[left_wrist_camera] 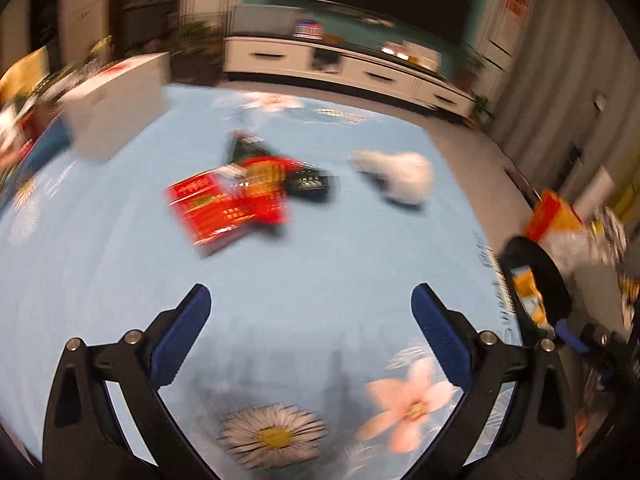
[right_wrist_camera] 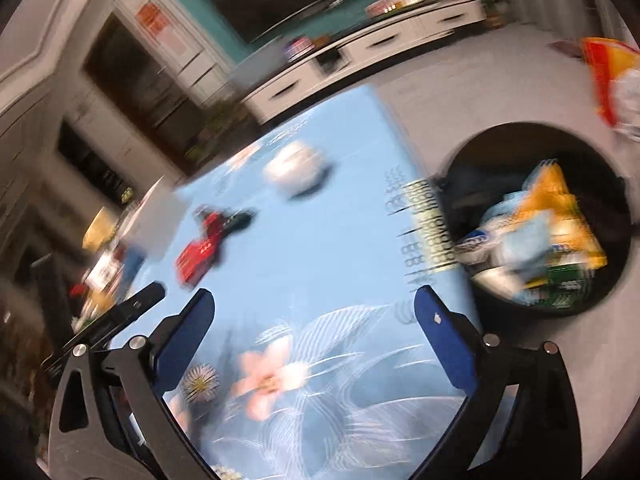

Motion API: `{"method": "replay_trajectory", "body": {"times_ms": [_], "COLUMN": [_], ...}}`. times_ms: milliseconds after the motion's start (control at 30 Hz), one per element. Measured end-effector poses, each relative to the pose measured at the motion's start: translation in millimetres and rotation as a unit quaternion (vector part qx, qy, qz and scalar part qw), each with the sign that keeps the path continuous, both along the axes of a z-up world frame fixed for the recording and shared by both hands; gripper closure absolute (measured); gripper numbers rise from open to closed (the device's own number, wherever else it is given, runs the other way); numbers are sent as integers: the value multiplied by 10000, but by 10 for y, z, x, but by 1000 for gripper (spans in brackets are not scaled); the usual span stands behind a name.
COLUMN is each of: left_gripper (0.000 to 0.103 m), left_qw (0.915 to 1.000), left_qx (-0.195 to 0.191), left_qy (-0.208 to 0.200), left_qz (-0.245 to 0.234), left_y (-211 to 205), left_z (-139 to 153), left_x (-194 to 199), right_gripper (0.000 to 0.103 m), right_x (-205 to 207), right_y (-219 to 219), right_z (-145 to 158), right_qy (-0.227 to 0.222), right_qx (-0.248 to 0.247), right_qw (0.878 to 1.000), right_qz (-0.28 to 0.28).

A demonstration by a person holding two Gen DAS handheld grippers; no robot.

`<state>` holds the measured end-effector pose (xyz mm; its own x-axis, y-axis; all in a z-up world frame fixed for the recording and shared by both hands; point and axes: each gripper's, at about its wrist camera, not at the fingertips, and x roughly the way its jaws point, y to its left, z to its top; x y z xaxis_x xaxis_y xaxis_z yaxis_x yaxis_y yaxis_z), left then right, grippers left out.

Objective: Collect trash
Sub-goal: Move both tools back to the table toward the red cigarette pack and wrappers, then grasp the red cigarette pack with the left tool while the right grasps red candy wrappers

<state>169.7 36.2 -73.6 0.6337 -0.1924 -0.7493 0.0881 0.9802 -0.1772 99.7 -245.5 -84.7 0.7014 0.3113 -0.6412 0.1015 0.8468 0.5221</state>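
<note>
Red wrappers (left_wrist_camera: 236, 200) lie mid-table, straight ahead of the left gripper (left_wrist_camera: 310, 300), long axis slanting left; both it and the right gripper (right_wrist_camera: 314, 308) gape empty, bin (right_wrist_camera: 536, 136) rightward

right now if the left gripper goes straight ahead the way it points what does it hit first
Probably the red wrappers, lying on the blue tablecloth ahead of the open left gripper. Bare cloth lies between them; blur and fisheye leave depth uncertain.
</note>
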Motion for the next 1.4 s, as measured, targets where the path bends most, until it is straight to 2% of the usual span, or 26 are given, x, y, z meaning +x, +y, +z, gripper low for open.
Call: {"method": "replay_trajectory", "body": {"times_ms": [100, 233, 300, 367, 433, 500, 600, 733, 867, 933, 1000, 1133, 1200, 1233, 1267, 1300, 1333, 1400], "left_gripper": [3, 3, 3, 3, 3, 3, 3, 3, 3, 3, 3, 3, 3, 3, 3, 3, 3, 3], "left_qw": [9989, 9966, 9964, 9979, 9995, 9997, 9990, 9962, 9938, 9937, 9941, 9944, 9949, 9951, 9952, 9951, 9949, 9948], "left_qx": [149, -300, -378, -161, 127, 242, 343, -225, -434, -554, -513, -440, -356, -320, -300, -284, -267, -232], "left_qy": [5, -147, -265, -373, -223, -35, -47, 218, 361, 386, 392, 411, 398, 391, 394, 410, 418, 429], "left_qz": [448, 748, 708, 503, 192, 60, 292, 813, 961, 897, 873, 866, 853, 847, 848, 856, 874, 891], "left_y": [422, 909, 1040, 1078, 1072, 1112, 1192, 1384, 1386, 1349, 1289, 1199, 1156, 1132, 1117, 1102, 1083, 1058], "left_z": [-22, 58, 113, 154, 125, 72, 6, -221, -392, -427, -441, -467, -465, -464, -464, -466, -465, -469], "left_x": [-39, -82, -90, -37, 68, 177, 261, 440, 673, 751, 814, 935, 974, 994, 1010, 1030, 1049, 1065], "right_gripper": [4, 3, 3, 3, 3, 3, 3, 3, 3, 8, 21, 37, 52, 56, 67, 84, 90, 92], "right_x": [184, 469, 583, 718, 846, 1023, 1246, 1465, 1761, 1860, 1974, 2163, 2242, 2264, 2271, 2271, 2261, 2199], "right_y": [331, 808, 1068, 1303, 1465, 1581, 1579, 1598, 1692, 1715, 1752, 1818, 1889, 1918, 1930, 1936, 1928, 1865], "right_z": [10, 100, 131, 136, 93, 23, -51, -136, -322, -396, -460, -569, -608, -615, -615, -610, -600, -552], "right_qy": [36, -230, -356, -462, -340, -7, 212, 180, 442, 515, 542, 691, 698, 709, 694, 648, 620, 530], "right_qx": [109, -320, -690, -1053, -1369, -1516, -1352, -925, -575, -460, -399, -285, -341, -419, -476, -528, -640, -561], "right_qw": [9990, 9940, 9883, 9792, 9729, 9706, 9764, 9819, 9855, 9867, 9877, 9873, 9862, 9855, 9852, 9850, 9851, 9863], "right_qz": [436, 1021, 1315, 1674, 1833, 1868, 1669, 1643, 1531, 1472, 1409, 1398, 1463, 1482, 1492, 1510, 1468, 1457]}}
